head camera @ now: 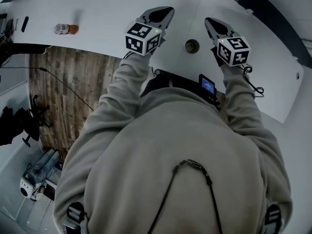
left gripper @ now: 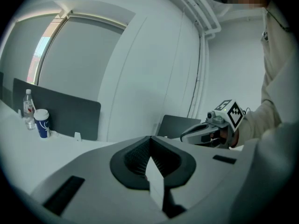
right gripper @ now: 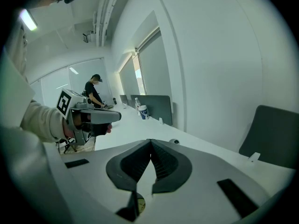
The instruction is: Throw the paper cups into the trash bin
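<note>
White curved desk (head camera: 97, 9), seen from the head view: brown-mouthed paper cup (head camera: 191, 46) stands upright, mouth up, between the two tongs. It's at about 7 o'clock off the right gripper (head camera: 210, 23) and 4 o'clock off the left gripper (head camera: 165, 12); right looks nearer. White-and-blue paper cup (left gripper: 42, 123) is well apart, 9 o'clock of the left tongs, just beside a clear plastic bottle (left gripper: 29, 108). Both jaw pairs fully closed, nothing gripped. Right likely has to open before taking the near cup. Trash bin not in view.
</note>
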`<state>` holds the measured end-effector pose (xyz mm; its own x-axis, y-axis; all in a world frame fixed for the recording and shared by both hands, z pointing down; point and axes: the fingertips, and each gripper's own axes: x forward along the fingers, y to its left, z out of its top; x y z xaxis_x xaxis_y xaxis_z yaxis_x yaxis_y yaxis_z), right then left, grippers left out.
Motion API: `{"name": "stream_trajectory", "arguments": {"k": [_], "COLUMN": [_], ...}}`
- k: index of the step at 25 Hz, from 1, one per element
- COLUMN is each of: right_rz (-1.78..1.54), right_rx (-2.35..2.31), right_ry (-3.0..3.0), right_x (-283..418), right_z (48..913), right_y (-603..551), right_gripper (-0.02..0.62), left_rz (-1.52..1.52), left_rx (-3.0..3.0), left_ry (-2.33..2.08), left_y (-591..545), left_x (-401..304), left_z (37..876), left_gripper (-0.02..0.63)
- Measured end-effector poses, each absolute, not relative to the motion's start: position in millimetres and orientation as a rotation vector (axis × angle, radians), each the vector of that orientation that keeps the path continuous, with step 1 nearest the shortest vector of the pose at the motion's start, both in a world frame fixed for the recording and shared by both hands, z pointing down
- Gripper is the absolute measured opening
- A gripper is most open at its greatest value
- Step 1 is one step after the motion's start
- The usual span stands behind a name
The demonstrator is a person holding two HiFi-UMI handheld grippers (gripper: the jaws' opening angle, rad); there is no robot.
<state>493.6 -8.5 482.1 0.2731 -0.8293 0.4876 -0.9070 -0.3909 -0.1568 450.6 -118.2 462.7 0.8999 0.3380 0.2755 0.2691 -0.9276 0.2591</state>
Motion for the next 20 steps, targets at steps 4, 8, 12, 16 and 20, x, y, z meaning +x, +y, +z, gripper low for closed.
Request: {"name": "stream_trajectory", "arguments": {"k": [4,8,12,16,20], "right_rz": [0.81,0.865,0.92,0.968,1.018], "right_rx": [2.359,2.346,2.331,2.312,2.289], "right_ry": [-1.63,-1.611,-1.602,-1.595,-1.594], "right_x": [490.4,486.2,483.0,478.0,471.1], "right_z": [503.2,524.5,539.4,549.2,563.4], "right_y": [-4.1,4.1,11.0,15.4,19.1], "right_gripper": [0.018,0.018,0.018,0.018,0.018], "left_rz": [0.51,0.548,0.579,0.605,0.618], "left_rx": [2.831,2.806,2.786,2.759,2.743], "left_ry": [0.447,0.449,0.451,0.452,0.458], "left_y": [-117.8,-112.8,-105.5,-98.4,-92.3], "left_x": [447.7,441.6,439.2,438.0,437.3], "left_z": [484.6,504.0,519.0,531.6,538.2], "left_gripper": [0.003,0.003,0.003,0.003,0.003]}}
